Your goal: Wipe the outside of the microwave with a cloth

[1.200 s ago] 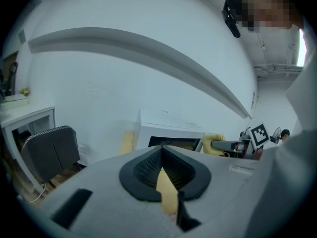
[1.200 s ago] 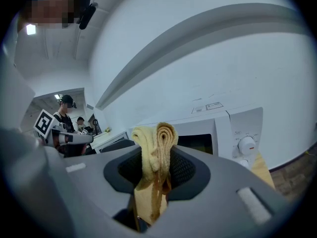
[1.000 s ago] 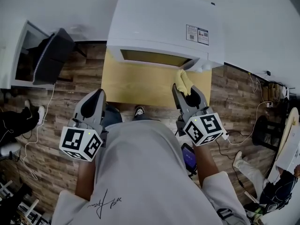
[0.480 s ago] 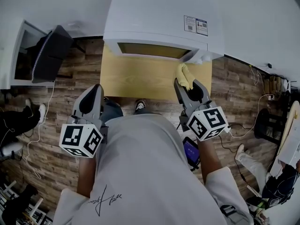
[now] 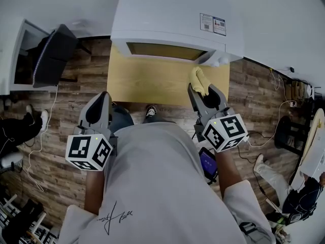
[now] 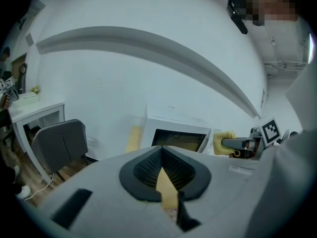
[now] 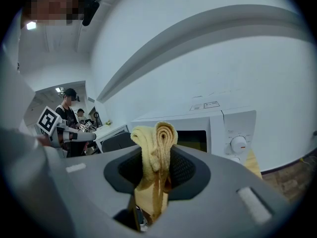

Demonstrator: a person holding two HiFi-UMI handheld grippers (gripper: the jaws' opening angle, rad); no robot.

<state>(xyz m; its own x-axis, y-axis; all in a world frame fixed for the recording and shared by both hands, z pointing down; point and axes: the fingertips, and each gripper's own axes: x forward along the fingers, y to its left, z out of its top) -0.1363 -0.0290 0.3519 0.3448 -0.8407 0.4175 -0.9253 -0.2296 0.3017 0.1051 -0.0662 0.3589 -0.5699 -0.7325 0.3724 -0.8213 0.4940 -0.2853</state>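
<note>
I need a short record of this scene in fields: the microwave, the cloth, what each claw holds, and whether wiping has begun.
microwave: white, door shut, stands on a wooden table
cloth: yellow, bunched, sticks out past the claw tips
right claw: shut on the cloth, pointed at the microwave's front, toward the dial side
left claw: shut, holds nothing, held back on the left
wiping: the cloth looks just short of the microwave; contact cannot be confirmed
</note>
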